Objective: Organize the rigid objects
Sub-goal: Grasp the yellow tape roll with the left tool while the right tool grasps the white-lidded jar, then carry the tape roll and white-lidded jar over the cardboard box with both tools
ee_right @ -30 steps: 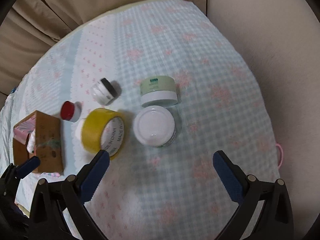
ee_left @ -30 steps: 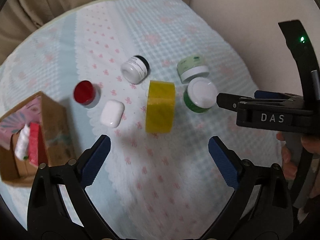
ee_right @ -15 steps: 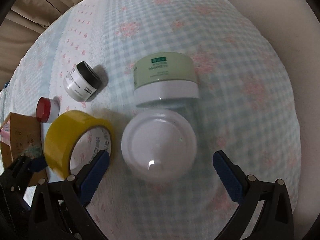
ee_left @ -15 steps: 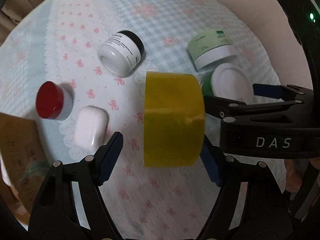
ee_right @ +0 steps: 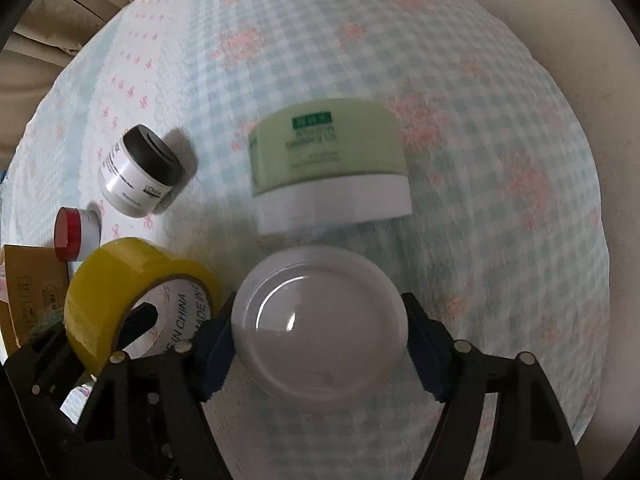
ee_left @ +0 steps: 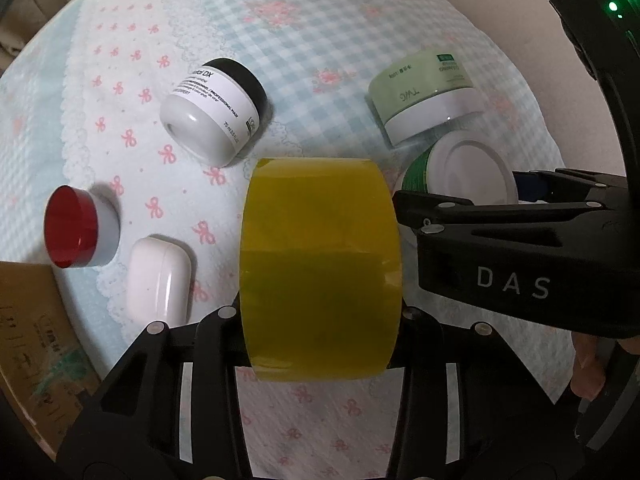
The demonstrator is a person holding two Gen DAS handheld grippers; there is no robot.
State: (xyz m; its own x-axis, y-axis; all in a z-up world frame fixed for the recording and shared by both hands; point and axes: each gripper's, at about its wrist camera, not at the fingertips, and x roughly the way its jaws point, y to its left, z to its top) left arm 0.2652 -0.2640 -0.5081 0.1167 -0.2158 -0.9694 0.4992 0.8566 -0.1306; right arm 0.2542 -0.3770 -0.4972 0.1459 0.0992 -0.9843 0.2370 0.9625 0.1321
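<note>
Left gripper point(ee_left: 320, 320) clamped across the width of the yellow tape roll point(ee_left: 320, 256), which stands on edge on the cloth-covered bench point(ee_left: 304, 40), flat sides offered to the jaws. Right gripper point(ee_right: 320, 344) straddles the white-lidded green jar point(ee_right: 320, 320) from above; jaws closing, pads at the lid rim. Both likely bound for the cardboard box point(ee_left: 28, 340) at left.

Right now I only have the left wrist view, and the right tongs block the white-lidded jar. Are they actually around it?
Observer: Yes. The right wrist view shows the right tongs straddling the white-lidded jar, jaws closing, both pads at the lid's rim.
Operator: Is the yellow tape roll hollow? I only see its outer band.
Observer: Yes, the yellow tape roll has an open white core, printed MADE IN CHINA.
</note>
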